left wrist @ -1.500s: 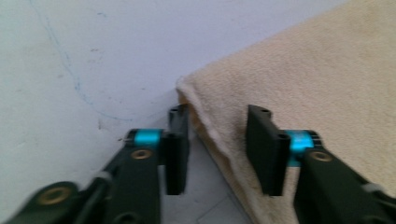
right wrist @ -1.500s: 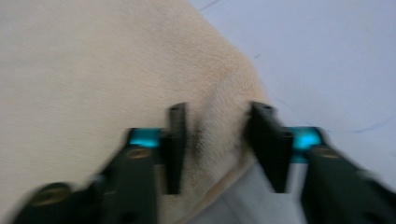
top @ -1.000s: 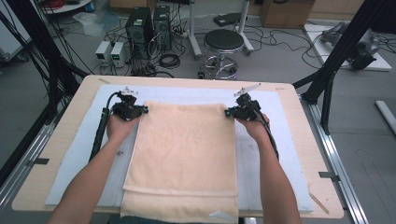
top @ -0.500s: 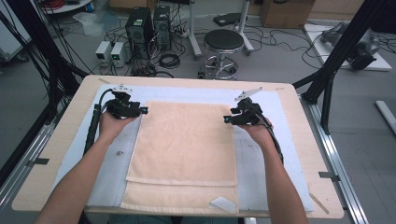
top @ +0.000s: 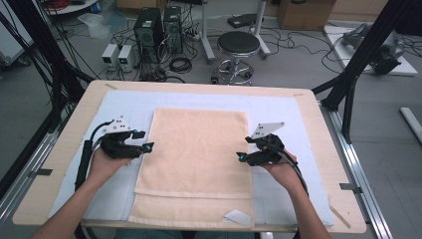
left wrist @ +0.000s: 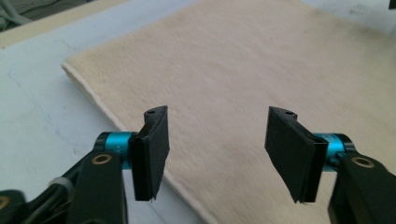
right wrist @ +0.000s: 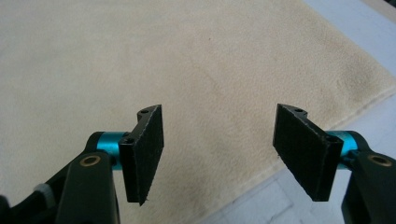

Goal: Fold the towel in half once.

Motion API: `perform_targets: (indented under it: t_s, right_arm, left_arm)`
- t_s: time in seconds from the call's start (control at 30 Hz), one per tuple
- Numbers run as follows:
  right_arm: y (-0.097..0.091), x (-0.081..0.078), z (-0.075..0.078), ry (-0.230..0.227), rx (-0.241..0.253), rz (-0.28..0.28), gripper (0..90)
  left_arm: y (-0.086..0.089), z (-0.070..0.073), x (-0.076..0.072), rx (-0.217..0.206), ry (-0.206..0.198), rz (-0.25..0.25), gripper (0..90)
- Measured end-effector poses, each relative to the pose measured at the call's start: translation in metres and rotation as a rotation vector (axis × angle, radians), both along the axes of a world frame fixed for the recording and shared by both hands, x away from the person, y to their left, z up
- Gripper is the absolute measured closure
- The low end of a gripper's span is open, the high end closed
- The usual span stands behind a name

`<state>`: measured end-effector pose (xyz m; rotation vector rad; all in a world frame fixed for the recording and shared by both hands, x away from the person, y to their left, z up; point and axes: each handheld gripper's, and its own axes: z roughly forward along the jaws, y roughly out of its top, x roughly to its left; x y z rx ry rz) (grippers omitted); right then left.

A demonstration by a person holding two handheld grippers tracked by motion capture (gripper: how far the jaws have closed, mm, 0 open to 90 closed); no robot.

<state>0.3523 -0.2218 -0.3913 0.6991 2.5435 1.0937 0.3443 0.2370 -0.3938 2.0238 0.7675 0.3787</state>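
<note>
Both tools have been drawn back from the far corners of the cream-coloured rectangular terry towel (top: 196,159) toward the near edge of the bench (top: 318,119), and their jaws have just been opening, with nothing between them. One second earlier each tool was closed at a far corner of the towel, and the towel reached past the near edge of the bench. The towel is now seen lying flat on the pale blue mat (top: 124,107), its far edge well short of the far edge of the bench, its near edge just inside the near edge. A fold line is visible across its near part, and a narrow lower layer shows below that line.

The left tool (top: 148,146) is held at the left long edge of the towel, about midway along it; in the left gripper view its jaws stand apart above the towel edge (left wrist: 116,123), clear of the cloth. The right tool (top: 240,157) is held at the right long edge; in the right gripper view its jaws stand apart above the towel (right wrist: 210,70), likewise empty.

It is judged that one fold has been laid and released, and that both tools are being placed for a fresh grip on the side edges. A small white slip (top: 237,216) lies near the towel's near right corner.
</note>
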Motion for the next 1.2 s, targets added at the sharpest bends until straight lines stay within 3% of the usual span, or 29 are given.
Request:
perform_targets:
  t_s: [0.2,0.27,0.43,0.57,0.67,0.8,0.9,0.97,1.13,1.2]
  right_arm:
    - [-0.002,-0.024,-0.011,-0.009,-0.002,0.002,33.1]
    - [-0.002,-0.031,-0.014,-0.007,0.015,0.015,32.9]
    - [0.002,-0.05,-0.021,-0.016,0.006,0.046,37.0]
    - [0.007,-0.057,-0.032,0.01,-0.015,0.1,44.0]
    - [0.01,-0.058,-0.04,0.044,-0.043,0.124,52.7]
    - [0.01,-0.055,-0.044,0.079,-0.02,0.131,63.2]
    - [0.009,-0.055,-0.045,0.08,-0.008,0.126,68.4]
    - [0.009,-0.056,-0.045,0.084,-0.007,0.13,72.5]
    - [0.012,-0.058,-0.045,0.056,-0.028,0.137,81.0]
    - [0.011,-0.058,-0.044,0.072,-0.024,0.129,83.7]
  left_arm:
    - [-0.001,-0.01,-0.034,0.024,-0.026,-0.048,31.2]
    - [-0.002,-0.015,-0.041,0.025,-0.016,-0.056,29.1]
    - [-0.003,-0.019,-0.052,0.032,-0.007,-0.099,33.1]
    - [0.001,-0.023,-0.06,0.026,0.013,-0.13,36.9]
    - [0.001,-0.027,-0.067,0.034,0.033,-0.164,43.3]
    - [-0.004,-0.031,-0.068,0.057,0.049,-0.205,51.7]
    - [-0.01,-0.042,-0.062,0.121,0.102,-0.216,55.3]
    - [-0.011,-0.045,-0.062,0.122,0.077,-0.214,61.3]
    - [-0.013,-0.044,-0.063,0.133,0.065,-0.208,76.6]
    - [-0.015,-0.043,-0.063,0.14,0.062,-0.2,81.0]
